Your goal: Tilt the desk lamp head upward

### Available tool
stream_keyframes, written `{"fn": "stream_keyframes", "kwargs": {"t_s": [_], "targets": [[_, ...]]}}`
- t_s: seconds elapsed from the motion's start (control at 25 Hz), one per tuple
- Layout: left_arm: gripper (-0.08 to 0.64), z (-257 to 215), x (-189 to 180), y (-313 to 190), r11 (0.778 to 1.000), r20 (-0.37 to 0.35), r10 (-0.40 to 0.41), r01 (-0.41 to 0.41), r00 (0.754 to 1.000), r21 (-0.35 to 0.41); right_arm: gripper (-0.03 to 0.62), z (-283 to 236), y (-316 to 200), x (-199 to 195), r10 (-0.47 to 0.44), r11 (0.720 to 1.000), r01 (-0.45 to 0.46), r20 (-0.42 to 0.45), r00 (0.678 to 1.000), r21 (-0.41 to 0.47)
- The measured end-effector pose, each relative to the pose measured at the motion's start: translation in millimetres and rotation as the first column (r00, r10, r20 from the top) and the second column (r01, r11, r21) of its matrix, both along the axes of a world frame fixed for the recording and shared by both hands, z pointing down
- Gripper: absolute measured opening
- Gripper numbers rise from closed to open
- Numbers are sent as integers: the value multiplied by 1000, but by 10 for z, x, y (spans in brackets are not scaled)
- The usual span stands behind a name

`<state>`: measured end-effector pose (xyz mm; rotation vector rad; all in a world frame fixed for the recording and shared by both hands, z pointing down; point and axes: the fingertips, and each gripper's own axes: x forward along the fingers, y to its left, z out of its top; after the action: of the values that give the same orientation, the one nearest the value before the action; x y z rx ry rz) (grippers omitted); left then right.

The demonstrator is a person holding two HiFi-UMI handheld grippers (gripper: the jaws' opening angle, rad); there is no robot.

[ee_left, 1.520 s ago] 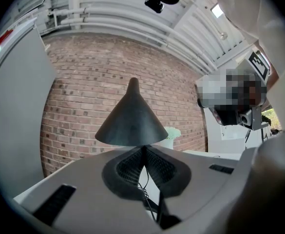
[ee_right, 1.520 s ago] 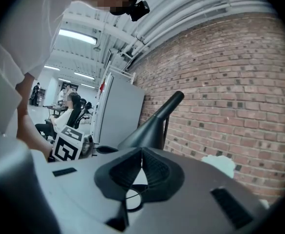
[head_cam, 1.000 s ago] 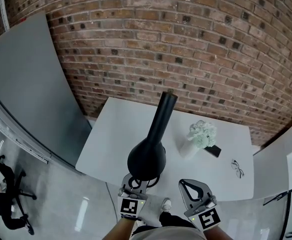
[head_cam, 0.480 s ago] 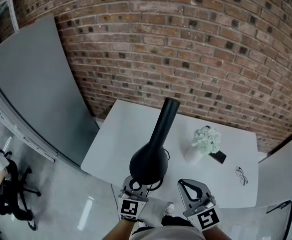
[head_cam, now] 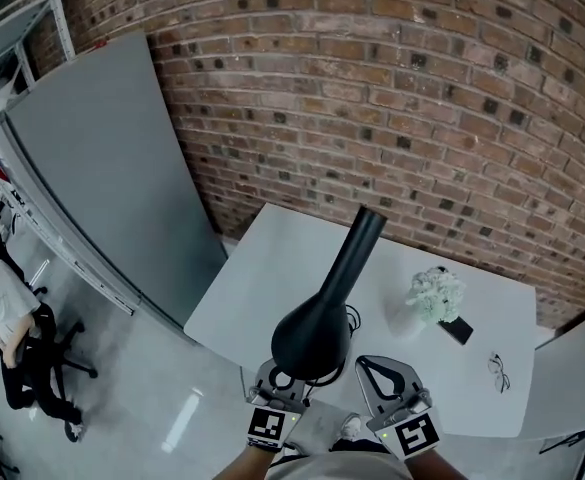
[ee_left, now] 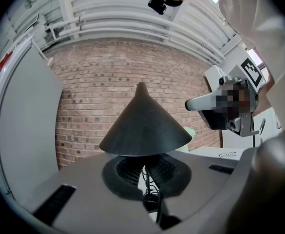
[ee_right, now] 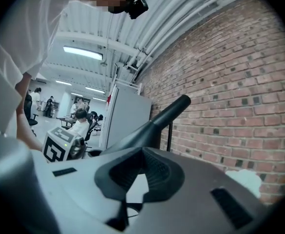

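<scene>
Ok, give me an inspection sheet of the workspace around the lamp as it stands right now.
Surface: white table, mostly bare.
Job's things: black desk lamp, neck sloping up toward the wall; lamp head wide end toward the person.
Clutter: white flowers; flat black object beside them; glasses near the right edge.
Grippers: left gripper jaws together, tips under the lamp head's rim, contact unclear; right gripper shut, empty, apart from the lamp.
Cables: black cord on the table by the lamp head.
Surroundings: brick wall; grey panel; seated person at left.
</scene>
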<state>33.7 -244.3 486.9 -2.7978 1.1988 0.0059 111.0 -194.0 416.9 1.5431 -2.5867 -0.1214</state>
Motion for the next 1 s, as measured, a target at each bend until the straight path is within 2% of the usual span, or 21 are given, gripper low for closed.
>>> {"fn": "stream_keyframes", "kwargs": {"t_s": [0.64,1.0], "targets": [[6,-278,-135,90,995,-31,-99,99,995,2,17,-58,-122,-71,-103,995,102,45,994,21],[6,-413,-202,130,991,-27,-127,128,991,23,17,-122,-171,-156,-146,989,144,63,987,29]]}}
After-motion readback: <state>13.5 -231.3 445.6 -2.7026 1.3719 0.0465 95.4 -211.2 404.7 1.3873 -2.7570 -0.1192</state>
